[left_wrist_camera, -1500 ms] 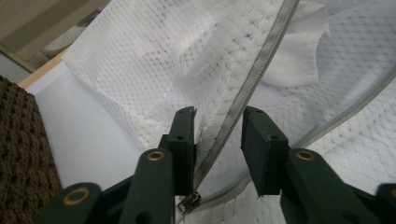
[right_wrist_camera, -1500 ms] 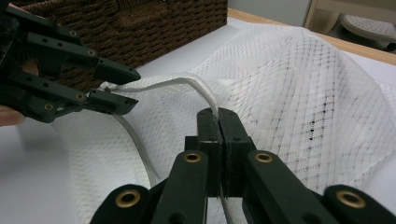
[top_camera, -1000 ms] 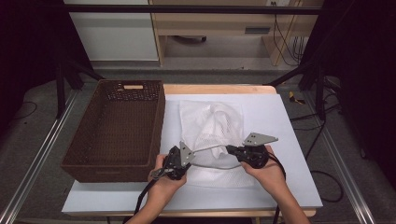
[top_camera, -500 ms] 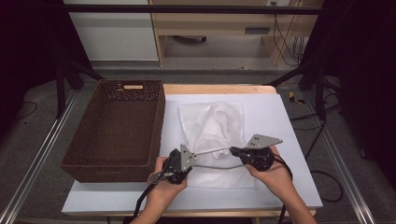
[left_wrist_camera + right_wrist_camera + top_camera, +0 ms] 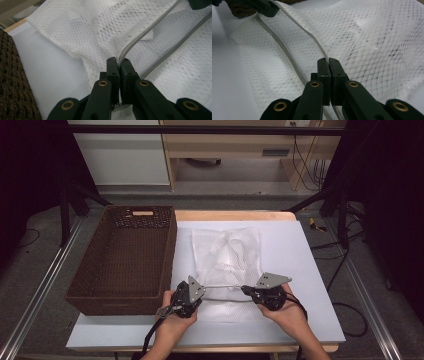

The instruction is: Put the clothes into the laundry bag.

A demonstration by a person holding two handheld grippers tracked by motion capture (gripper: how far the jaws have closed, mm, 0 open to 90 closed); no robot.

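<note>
A white mesh laundry bag (image 5: 227, 252) lies flat on the pale table (image 5: 310, 270). Its near end carries a grey zip edge (image 5: 223, 285), pulled taut between my two grippers. My left gripper (image 5: 204, 288) is shut on the left end of that lifted edge, and the left gripper view shows the jaws pinching the zip edge (image 5: 130, 47) with mesh bunched around them. My right gripper (image 5: 244, 289) is shut on the right end, and the right gripper view shows the zip edge (image 5: 312, 37) running out from its closed jaws. The lower zip edge (image 5: 284, 53) lies on the table.
A deep brown wicker basket (image 5: 172, 255) stands on the table's left, close beside the bag, and its wall (image 5: 12, 82) is just left of my left gripper. Bare table surrounds the bag to the right and front. Dark stands and cables ring the table.
Both grippers keep their hold on the zip edge. The right hand has drifted slightly toward the near table edge, and the left has barely moved.
</note>
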